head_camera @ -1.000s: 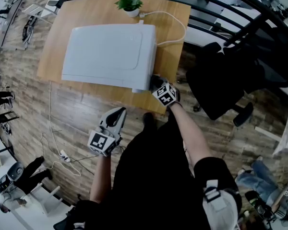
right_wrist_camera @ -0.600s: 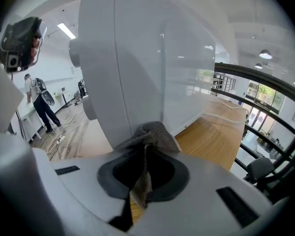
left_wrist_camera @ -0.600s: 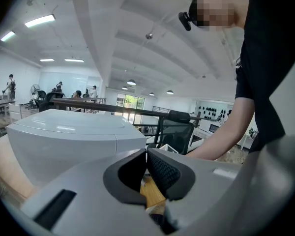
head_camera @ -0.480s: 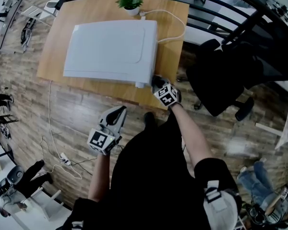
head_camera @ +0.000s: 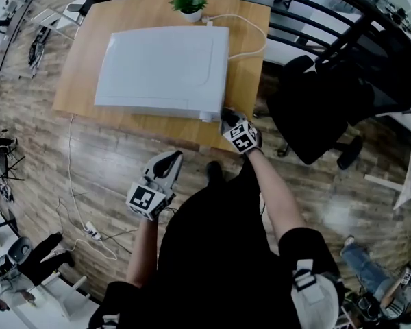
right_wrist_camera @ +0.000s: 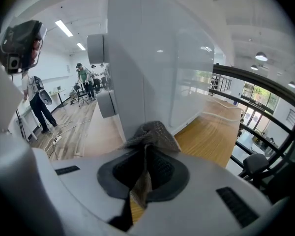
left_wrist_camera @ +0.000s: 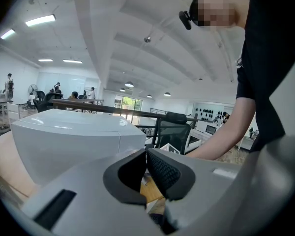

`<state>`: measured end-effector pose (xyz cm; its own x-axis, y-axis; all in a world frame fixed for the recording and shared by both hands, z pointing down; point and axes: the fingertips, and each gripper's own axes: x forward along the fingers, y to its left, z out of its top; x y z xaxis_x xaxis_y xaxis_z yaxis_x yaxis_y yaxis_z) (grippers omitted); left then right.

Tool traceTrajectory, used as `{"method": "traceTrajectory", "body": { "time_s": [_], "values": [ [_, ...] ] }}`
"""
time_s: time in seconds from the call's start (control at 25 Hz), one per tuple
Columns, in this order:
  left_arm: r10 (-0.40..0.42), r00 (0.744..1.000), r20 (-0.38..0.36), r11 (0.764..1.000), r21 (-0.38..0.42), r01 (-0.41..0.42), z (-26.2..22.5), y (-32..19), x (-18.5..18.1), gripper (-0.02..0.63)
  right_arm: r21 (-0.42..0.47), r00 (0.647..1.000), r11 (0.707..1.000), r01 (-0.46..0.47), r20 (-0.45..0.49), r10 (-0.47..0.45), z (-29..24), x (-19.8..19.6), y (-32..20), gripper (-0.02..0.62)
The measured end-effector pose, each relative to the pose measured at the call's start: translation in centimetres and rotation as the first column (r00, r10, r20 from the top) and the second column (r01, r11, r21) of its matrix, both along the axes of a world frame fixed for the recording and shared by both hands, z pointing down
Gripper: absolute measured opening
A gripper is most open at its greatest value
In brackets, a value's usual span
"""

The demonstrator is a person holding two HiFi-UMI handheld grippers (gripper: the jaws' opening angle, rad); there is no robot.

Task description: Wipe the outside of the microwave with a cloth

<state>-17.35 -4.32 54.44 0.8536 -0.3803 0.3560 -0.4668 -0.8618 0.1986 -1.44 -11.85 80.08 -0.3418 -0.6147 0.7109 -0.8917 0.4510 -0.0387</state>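
- Table (head_camera: 79,67): wooden top, carries the microwave; bare wood shows on every side of it.
- Microwave (head_camera: 164,67): white, set square on the table. In the right gripper view its side wall (right_wrist_camera: 152,58) fills the upper middle, with two grey knobs (right_wrist_camera: 96,48) standing out from the front face to the left.
- Chair (head_camera: 315,108): black, on the floor to the microwave's right, clear of the table.
- Cable (head_camera: 250,46): white, loops over the wood from the microwave's far right corner.
- Plant (head_camera: 190,4): small, in a white pot, just behind the microwave's far edge.
- Left gripper (head_camera: 170,157): held over the floor, well in front of the microwave and apart from it. Its pads (left_wrist_camera: 162,173) are clenched together with nothing between them.
- Right gripper (head_camera: 227,117): at the microwave's near right corner, jaws clamped on the cloth.
- Cloth (right_wrist_camera: 152,132): grey mesh, bunched above the jaw tips, low down beside the microwave's right side wall. Contact with the wall cannot be confirmed.
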Motion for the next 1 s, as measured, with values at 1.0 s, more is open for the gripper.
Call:
{"method": "traceTrajectory", "body": {
  "time_s": [1.0],
  "values": [
    [-0.047,0.996,-0.072,0.999,-0.015,0.046,1.6,-0.3,-6.0,0.009,0.029,0.994,0.998,-0.055,0.094,0.052,-3.9,-2.5,4.6,0.014]
  ]
}}
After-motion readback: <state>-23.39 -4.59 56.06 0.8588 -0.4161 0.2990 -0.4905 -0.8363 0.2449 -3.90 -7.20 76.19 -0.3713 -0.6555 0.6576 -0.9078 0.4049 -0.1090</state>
